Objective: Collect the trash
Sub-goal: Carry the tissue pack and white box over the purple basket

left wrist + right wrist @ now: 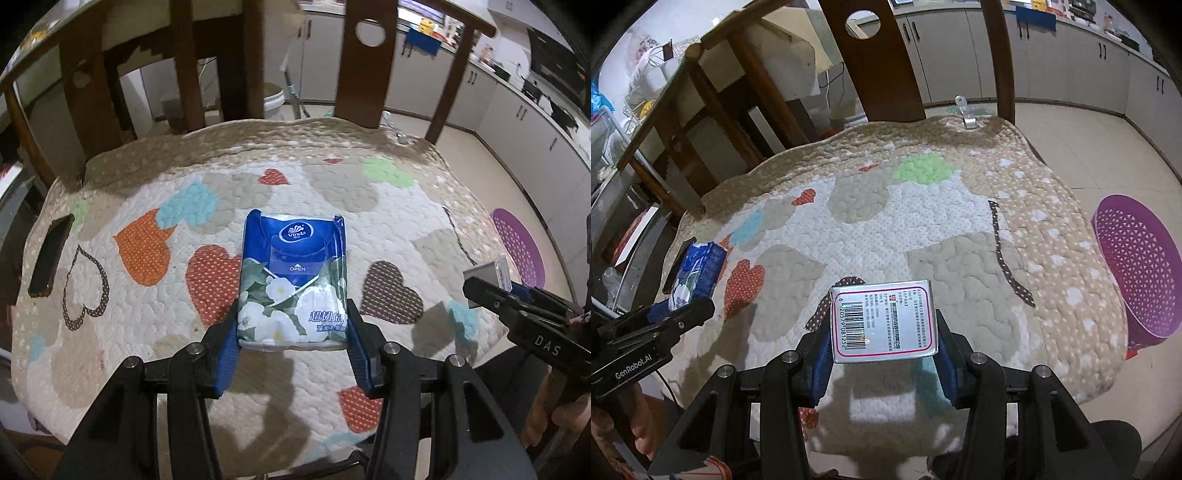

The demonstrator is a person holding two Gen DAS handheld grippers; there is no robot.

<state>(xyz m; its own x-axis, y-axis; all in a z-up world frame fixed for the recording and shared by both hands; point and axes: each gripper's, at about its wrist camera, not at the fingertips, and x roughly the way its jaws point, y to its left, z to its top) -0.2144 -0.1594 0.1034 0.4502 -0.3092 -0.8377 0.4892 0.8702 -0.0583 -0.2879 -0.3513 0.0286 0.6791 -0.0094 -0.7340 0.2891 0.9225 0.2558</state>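
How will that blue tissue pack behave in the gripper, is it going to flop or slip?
The tissue pack is probably soft: its film wrapper looks creased near the pads, so it may squash slightly. It likely weighs little, since the left gripper holds only its lower end without sag. The glossy film could be slippery.

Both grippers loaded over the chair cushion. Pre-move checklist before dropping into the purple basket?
1. Left gripper clamps the blue Vinda tissue pack: ok.
2. Right gripper clamps the silver barcoded box: ok.
3. Both items lifted off the heart-patterned quilted cushion, shadows beneath: ok.
4. Purple perforated plastic basket in view on the floor, right of the chair: ok.
5. Basket interior free: cannot tell, only part shows.
6. Grippers apart from each other: ok.
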